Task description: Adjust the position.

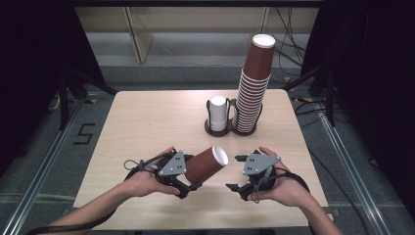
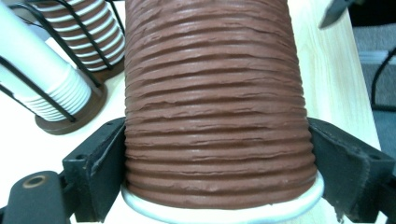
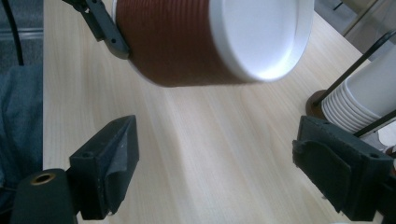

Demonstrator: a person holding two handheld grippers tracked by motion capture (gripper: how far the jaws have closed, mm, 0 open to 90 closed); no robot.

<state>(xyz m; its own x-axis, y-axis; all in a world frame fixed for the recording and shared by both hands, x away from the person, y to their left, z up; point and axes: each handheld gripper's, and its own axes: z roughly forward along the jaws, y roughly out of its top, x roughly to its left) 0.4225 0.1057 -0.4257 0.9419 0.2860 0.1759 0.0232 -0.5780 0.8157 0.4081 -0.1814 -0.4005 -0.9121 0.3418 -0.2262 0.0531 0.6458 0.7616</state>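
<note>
A brown ribbed paper cup (image 1: 205, 164) with a white closed end lies tilted on its side above the table's near edge. My left gripper (image 1: 190, 174) is shut on it, and in the left gripper view both pads press the cup (image 2: 215, 93) near its white rolled rim. My right gripper (image 1: 234, 172) stands open just right of the cup's white end, with nothing between its jaws. In the right gripper view the cup (image 3: 187, 42) hangs ahead of and above that gripper (image 3: 215, 172), apart from it.
At the back of the wooden table (image 1: 147, 127) stands a black wire holder with a tall, leaning stack of brown cups (image 1: 252, 93) and a short stack of white cups (image 1: 218, 113). Floor and cables lie beyond the table's edges.
</note>
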